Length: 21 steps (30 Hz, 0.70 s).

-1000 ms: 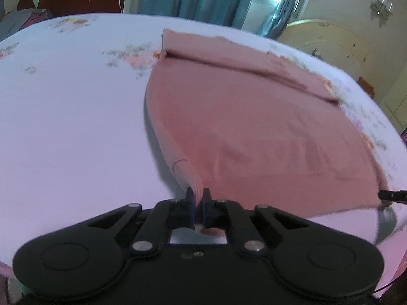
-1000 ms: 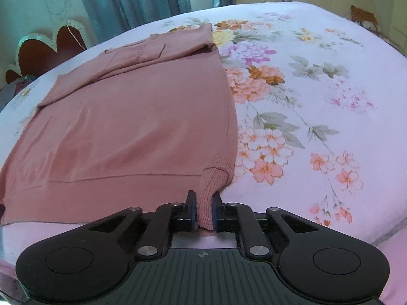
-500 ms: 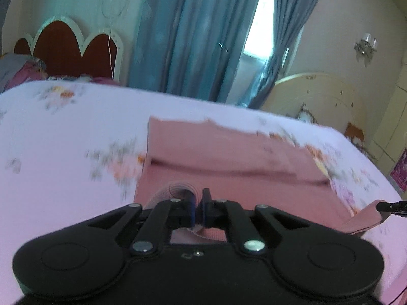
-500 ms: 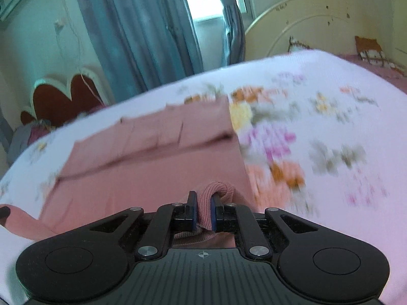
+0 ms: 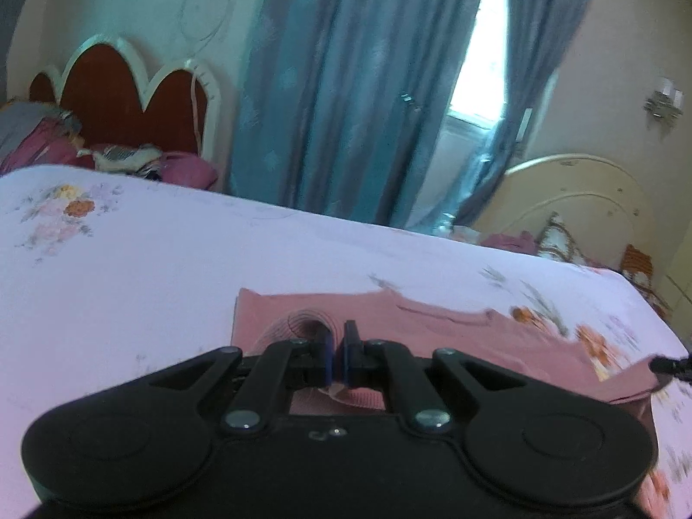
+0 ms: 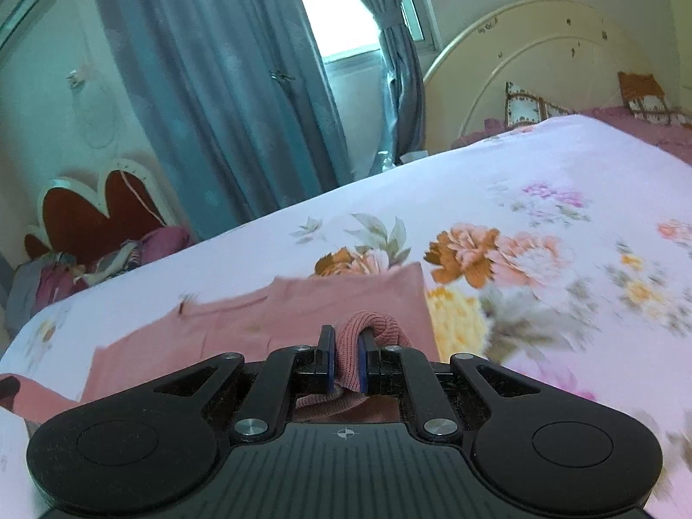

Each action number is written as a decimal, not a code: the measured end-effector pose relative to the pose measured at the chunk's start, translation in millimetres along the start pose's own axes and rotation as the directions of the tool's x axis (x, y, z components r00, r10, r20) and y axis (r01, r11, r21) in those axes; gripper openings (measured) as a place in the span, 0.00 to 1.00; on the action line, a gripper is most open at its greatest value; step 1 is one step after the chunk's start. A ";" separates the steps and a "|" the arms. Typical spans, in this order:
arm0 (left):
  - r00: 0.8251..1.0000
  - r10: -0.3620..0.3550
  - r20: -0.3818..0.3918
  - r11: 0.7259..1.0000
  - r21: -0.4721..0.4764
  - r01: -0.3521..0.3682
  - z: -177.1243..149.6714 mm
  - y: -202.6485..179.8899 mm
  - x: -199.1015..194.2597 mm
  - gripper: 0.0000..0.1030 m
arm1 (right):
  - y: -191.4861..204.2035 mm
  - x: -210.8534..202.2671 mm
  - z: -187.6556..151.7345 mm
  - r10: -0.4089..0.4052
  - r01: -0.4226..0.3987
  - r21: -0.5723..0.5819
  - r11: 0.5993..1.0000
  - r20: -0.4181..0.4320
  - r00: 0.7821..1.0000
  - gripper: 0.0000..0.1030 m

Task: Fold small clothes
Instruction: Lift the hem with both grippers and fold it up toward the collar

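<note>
A: Where is the garment?

B: The dusty-pink knit sweater (image 5: 454,324) lies on the bed with the pale floral sheet (image 5: 151,268), its far edge flat on the sheet, with the ribbed hem raised off the bed at both near corners.

A: What is the left tool doing?

B: The left tool (image 5: 338,352) has its jaws nearly together, pinching a thin ribbed corner of the sweater; pink fabric shows just below the pads.

A: And the right one?

B: The right tool (image 6: 346,357) is clamped narrow on a thicker bunch of ribbed knit that bulges up over its fingertips. In the left view its black tip shows at the right edge, against the sweater's raised far corner.

A: What is behind the bed?

B: Blue-grey curtains (image 6: 225,99) with a bright window between them, a red scalloped headboard with white trim (image 5: 125,86), and a cream arched headboard (image 6: 540,56). Parts of both views are blurred.
</note>
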<state>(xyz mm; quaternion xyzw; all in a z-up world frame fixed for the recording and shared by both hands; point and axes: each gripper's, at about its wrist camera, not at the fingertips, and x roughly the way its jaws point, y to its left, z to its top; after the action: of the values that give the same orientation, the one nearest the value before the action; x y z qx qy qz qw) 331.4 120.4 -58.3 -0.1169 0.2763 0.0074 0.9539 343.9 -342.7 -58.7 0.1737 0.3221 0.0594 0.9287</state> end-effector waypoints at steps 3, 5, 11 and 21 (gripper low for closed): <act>0.999 0.033 -0.032 0.999 -0.013 -0.034 9.8 0.4 38.1 0.04 | -5.5 40.2 12.2 -0.002 0.004 0.042 0.999 -0.036 0.999 0.09; 0.997 0.053 -0.060 0.998 -0.012 -0.054 11.7 -0.4 61.4 0.04 | -10.8 65.9 17.4 -0.008 0.013 0.076 0.997 -0.065 0.998 0.09; 0.982 0.132 -0.138 0.990 0.061 -0.124 5.0 -2.1 112.0 0.04 | -27.2 125.5 18.4 -0.027 0.047 0.129 0.991 -0.153 0.988 0.09; 0.982 0.119 -0.149 0.992 0.060 -0.111 12.9 23.9 108.1 0.55 | -41.8 145.3 28.5 0.008 0.008 0.115 0.993 -0.140 0.990 0.59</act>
<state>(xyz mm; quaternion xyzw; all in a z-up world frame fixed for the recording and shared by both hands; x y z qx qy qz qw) 427.9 141.1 -110.1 -0.0763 0.3547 0.0465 0.9307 475.7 -357.4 -136.9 0.2226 0.3894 0.0527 0.8922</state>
